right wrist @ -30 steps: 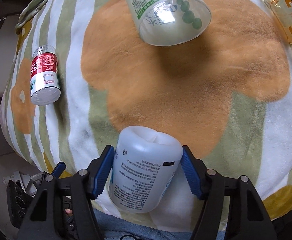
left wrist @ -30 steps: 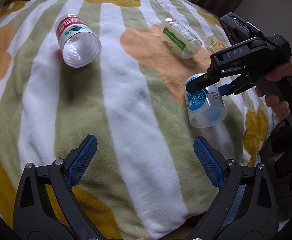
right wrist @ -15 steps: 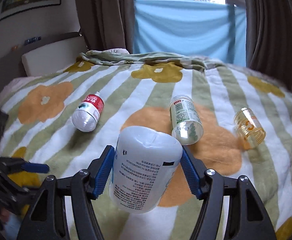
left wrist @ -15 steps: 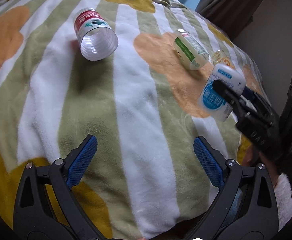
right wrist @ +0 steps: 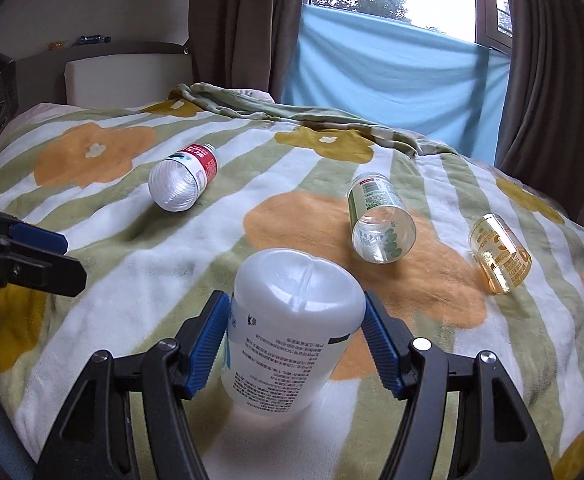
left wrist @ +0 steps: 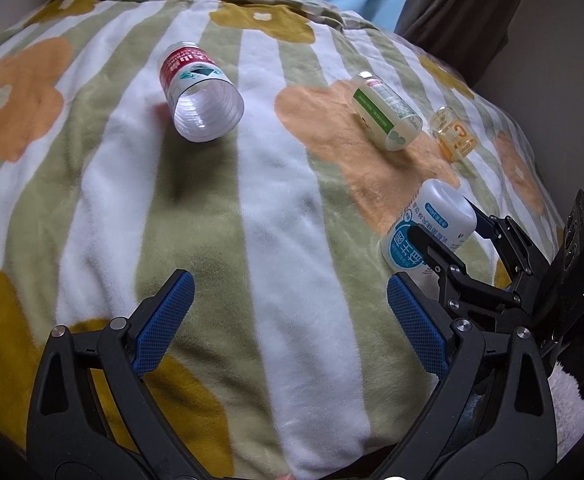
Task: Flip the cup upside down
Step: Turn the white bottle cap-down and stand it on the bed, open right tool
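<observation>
White cup (right wrist: 292,328): clamped between blue fingers (right wrist: 379,344) of right gripper (right wrist: 295,340), closed base up, tilted, near bed's right edge. Left gripper (left wrist: 288,320): spread wide, empty, over bare blanket (left wrist: 272,208). Lying well apart beyond: red-label cup (left wrist: 198,88), green-label cup (left wrist: 385,110), amber cup (left wrist: 453,132).

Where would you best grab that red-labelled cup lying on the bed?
Probably across the ribbed clear body of the red-labelled cup, near its open mouth. It lies on its side, mouth toward the open left gripper, so come from above with jaws straddling its width.
</observation>
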A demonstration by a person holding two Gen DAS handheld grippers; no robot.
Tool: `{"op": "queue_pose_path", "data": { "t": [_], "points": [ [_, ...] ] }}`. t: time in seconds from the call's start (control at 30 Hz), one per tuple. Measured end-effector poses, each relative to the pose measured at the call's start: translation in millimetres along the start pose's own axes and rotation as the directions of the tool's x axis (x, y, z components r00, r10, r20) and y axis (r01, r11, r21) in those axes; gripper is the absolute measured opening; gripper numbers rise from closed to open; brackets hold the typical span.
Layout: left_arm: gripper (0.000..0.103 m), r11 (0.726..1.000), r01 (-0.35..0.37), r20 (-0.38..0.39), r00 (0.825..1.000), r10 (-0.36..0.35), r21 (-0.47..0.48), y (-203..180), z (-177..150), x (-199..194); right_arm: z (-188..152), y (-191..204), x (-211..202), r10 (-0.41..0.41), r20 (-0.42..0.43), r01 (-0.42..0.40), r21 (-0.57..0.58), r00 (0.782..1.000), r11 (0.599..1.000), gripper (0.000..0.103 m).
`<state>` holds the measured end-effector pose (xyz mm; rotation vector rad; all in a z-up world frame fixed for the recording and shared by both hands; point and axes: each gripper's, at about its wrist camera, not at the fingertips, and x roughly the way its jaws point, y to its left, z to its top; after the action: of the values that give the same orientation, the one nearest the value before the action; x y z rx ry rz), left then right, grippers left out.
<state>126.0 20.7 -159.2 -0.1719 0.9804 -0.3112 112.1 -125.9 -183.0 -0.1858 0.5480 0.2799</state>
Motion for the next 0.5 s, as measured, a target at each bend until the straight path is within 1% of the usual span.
{"op": "queue_pose_path", "data": {
  "t": [0.1,0.23,0.3,0.33,0.37,0.5],
  "points": [
    [0.097,1.0,-0.016,0.005,1.0,0.016,0.008,-1,-2,-1,-4,1,-3,0.02,0.002,-0.02,-0.002,1.0,1.0,0.062],
    [0.097,1.0,-0.028,0.011,1.0,0.028,0.008,-2,-3,-3,-5,7,-9,0.028,0.027,-0.028,-0.023,0.999,0.999,0.063],
    [0.097,0.999,-0.036,0.017,0.999,0.036,0.01,-2,-3,-5,-4,7,-7,0.04,0.018,-0.04,-0.008,0.999,0.999,0.072],
    [0.097,0.999,-0.041,0.021,0.999,0.041,0.013,-3,-3,-6,-3,6,-7,0.047,0.015,-0.048,0.007,0.999,0.999,0.084],
    [0.097,0.999,-0.046,0.025,0.999,0.046,0.017,-4,-3,-8,-3,5,-7,0.05,0.016,-0.05,0.022,0.999,0.998,0.091],
    [0.097,0.997,-0.066,0.046,0.997,0.065,0.029,-7,-4,-15,-2,3,-8,0.032,0.018,-0.033,0.05,0.999,0.998,0.093]
  ]
}}
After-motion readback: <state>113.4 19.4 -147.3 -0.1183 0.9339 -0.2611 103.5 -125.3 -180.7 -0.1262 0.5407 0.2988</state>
